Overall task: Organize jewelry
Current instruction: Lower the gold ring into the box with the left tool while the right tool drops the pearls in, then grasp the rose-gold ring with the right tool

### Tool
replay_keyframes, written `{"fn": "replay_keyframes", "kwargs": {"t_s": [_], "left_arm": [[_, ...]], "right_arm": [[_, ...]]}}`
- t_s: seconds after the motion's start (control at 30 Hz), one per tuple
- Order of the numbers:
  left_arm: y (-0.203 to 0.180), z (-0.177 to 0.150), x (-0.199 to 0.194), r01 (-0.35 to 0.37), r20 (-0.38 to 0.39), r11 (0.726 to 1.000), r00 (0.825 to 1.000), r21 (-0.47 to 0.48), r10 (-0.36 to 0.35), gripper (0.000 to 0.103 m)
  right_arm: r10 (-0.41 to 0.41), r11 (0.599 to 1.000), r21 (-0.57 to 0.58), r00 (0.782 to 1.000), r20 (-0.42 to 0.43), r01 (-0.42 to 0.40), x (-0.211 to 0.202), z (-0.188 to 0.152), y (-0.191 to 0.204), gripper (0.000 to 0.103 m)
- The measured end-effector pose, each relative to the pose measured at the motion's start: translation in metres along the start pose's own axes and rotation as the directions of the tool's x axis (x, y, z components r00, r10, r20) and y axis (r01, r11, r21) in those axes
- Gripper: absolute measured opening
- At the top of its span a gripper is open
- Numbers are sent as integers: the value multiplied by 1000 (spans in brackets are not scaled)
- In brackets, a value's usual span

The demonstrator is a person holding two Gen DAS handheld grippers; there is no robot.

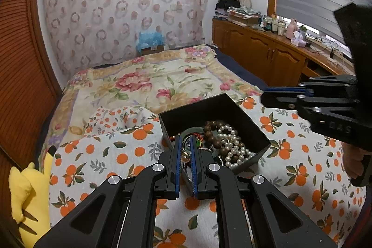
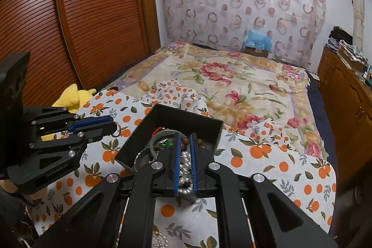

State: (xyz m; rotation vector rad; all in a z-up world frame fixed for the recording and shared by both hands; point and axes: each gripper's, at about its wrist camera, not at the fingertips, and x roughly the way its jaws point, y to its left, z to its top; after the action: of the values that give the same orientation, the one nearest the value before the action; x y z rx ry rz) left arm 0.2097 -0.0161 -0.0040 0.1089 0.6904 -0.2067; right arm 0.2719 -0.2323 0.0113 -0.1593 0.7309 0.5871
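Left gripper (image 1: 185,138) is nearly shut, apparently pinching a ring (image 2: 117,129) beside the black box (image 1: 246,113); right gripper (image 2: 185,137) is nearly shut over pearls (image 2: 184,160) inside, grip unclear; sorting underway; next, lift one piece clear without tangling.

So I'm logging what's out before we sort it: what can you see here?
box: one, black, open, on the cloth
pearls: strand count unclear, white, in the box
beads: one string, brown, in the box
bangle: one, greenish, in the box
ring: one, silver, at the left gripper's tip
cloth: one, white with oranges, over the bed's near end
bedspread: one, floral, beyond the cloth
plush: one, yellow, left of the cloth
left gripper: black and blue, shut on the ring, by the box
right gripper: black and blue, shut, empty, over the box
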Motion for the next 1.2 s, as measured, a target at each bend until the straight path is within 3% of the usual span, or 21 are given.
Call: {"fn": "replay_keyframes", "kwargs": {"t_s": [0.4, 0.47, 0.5, 0.53, 0.67, 0.93, 1.2], "left_arm": [[-5, 19, 32, -35, -23, 999, 999, 12, 35, 6], [-6, 20, 31, -27, -21, 1000, 999, 6, 27, 12], [-6, 19, 30, -25, -20, 1000, 1000, 3, 25, 23], [-6, 18, 28, -20, -12, 1000, 1000, 1, 20, 28], [-9, 10, 21, -16, -9, 1000, 1000, 1, 16, 35], [-16, -26, -9, 17, 12, 1000, 1000, 6, -17, 67], [-25, -61, -24, 65, -4, 998, 998, -4, -65, 80]], "right_arm": [[-28, 999, 25, 1000, -3, 28, -12, -32, -23, 10], [-28, 999, 24, 1000, 1, 27, -14, -39, -23, 10], [-25, 999, 22, 1000, 1, 25, -15, -42, -22, 10], [-23, 1000, 21, 1000, 3, 23, -17, -44, -21, 10], [-16, 1000, 21, 1000, 6, 15, -23, -59, -16, 10], [24, 1000, 11, 1000, -14, -24, -34, -99, 2, 10], [49, 999, 0, 998, -48, -49, -40, -135, 26, 21]]}}
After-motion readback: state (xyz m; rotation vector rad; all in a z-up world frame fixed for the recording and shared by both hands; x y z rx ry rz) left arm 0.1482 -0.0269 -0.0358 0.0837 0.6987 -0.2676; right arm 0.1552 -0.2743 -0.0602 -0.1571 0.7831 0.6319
